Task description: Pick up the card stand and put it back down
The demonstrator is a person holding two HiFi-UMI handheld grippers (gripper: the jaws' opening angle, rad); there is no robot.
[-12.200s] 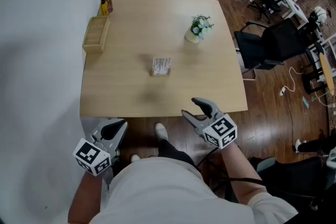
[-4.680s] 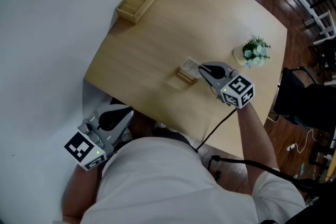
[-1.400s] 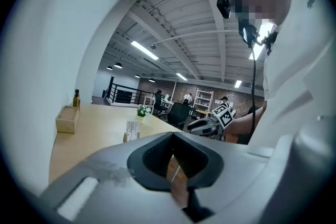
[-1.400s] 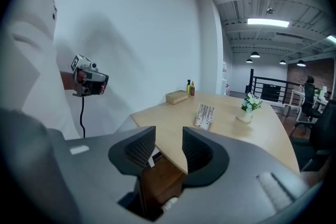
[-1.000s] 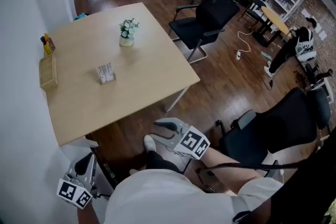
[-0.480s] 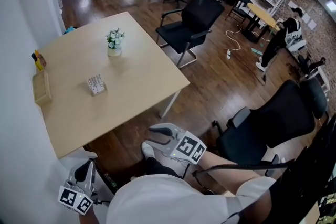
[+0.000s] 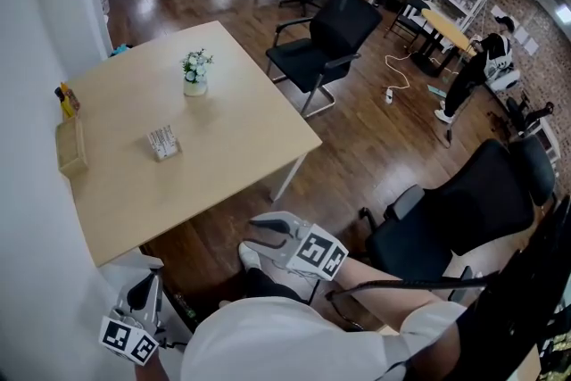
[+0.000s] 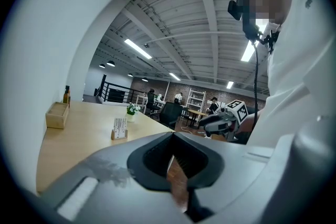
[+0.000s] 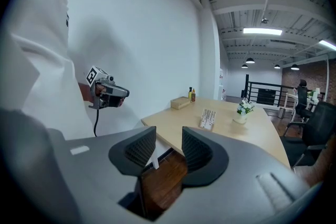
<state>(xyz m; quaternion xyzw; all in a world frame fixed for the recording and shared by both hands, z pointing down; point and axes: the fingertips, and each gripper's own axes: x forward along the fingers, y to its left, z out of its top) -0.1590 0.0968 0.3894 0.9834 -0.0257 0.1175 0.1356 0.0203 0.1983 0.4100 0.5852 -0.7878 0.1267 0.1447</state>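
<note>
The card stand (image 7: 163, 142), a small wooden base with white cards upright in it, stands alone on the light wooden table (image 7: 223, 116). It also shows in the left gripper view as the card stand (image 8: 120, 128) and in the right gripper view as the card stand (image 9: 208, 118). Both grippers hang off the table, close to the person's body. My right gripper (image 7: 252, 234) is open with only floor between its pads (image 9: 140, 148). My left gripper (image 7: 143, 288) is low by the wall, its jaws together and empty (image 8: 172, 136).
On the table are a small flower pot (image 7: 194, 71), a wooden box (image 7: 71, 145) and two bottles (image 7: 64, 98) at the wall side. A black chair (image 7: 321, 36) stands by the table's far edge, another black chair (image 7: 464, 201) at my right.
Seconds ago my right gripper was at the card stand; now both grippers are away from the table. Over the last second the head view shifted a little and the stand has not moved.
</note>
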